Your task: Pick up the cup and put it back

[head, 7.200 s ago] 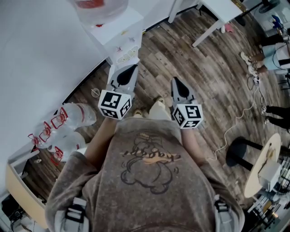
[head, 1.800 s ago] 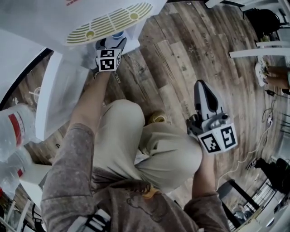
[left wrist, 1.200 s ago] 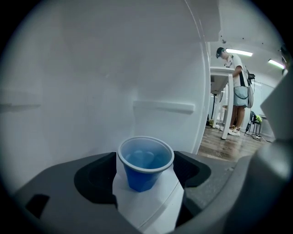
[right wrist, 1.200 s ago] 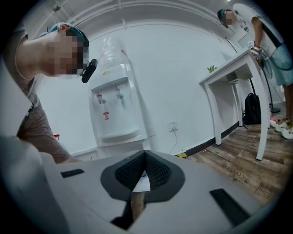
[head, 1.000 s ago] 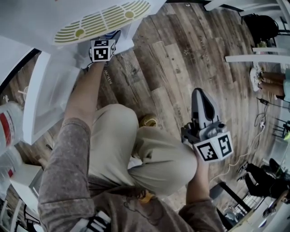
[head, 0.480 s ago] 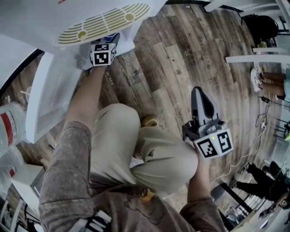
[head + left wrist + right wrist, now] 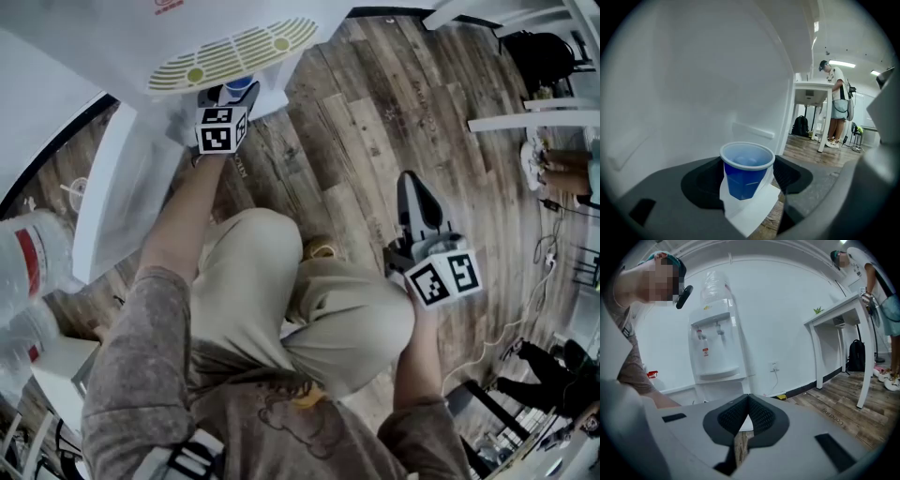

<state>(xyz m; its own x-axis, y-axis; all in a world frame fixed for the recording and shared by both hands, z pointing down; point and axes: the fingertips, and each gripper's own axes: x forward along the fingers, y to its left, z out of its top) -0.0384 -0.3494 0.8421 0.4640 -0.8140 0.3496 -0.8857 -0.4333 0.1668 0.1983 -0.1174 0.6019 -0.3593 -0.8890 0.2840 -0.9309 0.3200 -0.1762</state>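
- The blue cup (image 7: 746, 176) is held upright between the pads of the left gripper (image 7: 230, 97). The jaws have just been closing, and the pads are now pressed against both sides of the cup, near its rim.
- The cup is seen close in front of the white body of a water dispenser (image 7: 693, 84), just beside the ribbed grille (image 7: 234, 49) in the head view.
- A white ledge (image 7: 750, 213) is seen under the cup. It cannot be told whether the base of the cup rests on it.
- The right gripper (image 7: 748, 401) is kept well apart from the cup, over the wooden floor (image 7: 375, 122). Its jaws are pressed together at the tips and nothing is held between them.
- A person (image 7: 836, 108) is seen standing at a white table (image 7: 811, 89) in the background.
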